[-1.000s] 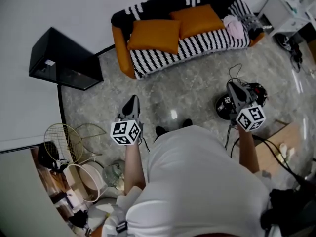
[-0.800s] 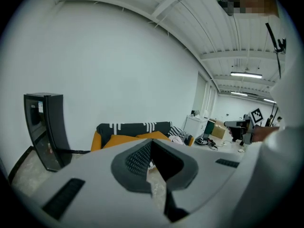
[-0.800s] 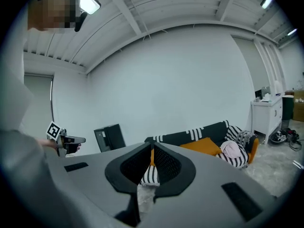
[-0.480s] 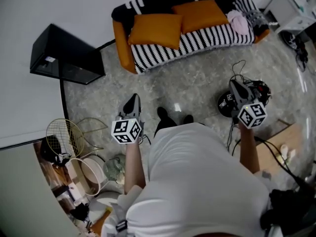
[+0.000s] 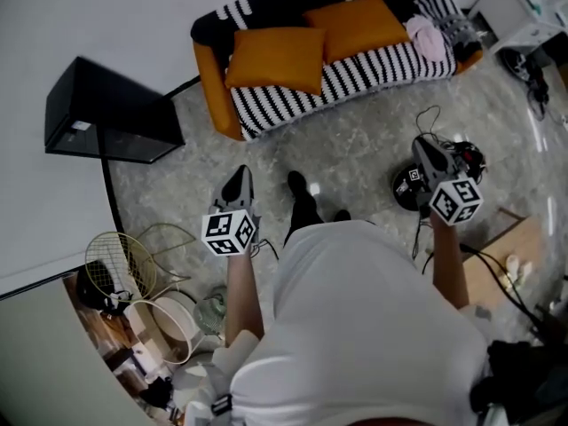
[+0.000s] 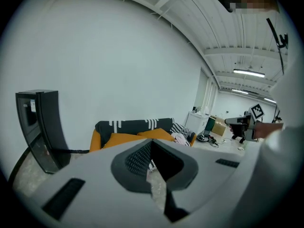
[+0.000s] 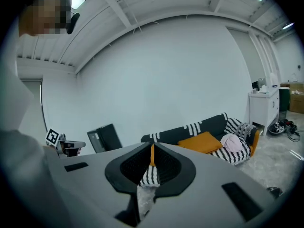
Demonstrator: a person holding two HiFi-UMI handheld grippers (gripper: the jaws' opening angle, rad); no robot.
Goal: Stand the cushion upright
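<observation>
Both grippers shut and empty, well short of the sofa.
Head view: left gripper (image 5: 237, 180) and right gripper (image 5: 422, 152), fingers pressed together, over grey floor. Orange cushion (image 5: 273, 58) and second cushion (image 5: 357, 27) lie on the seat of the striped sofa (image 5: 373, 71), its back cut off at the top edge. Gripper views alone show wall and ceiling beams. Since a second ago one foot (image 5: 297, 185) has stepped toward the sofa.

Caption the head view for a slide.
Person holding the left gripper and right gripper, both shut, stands before a striped sofa with two orange cushions.
</observation>
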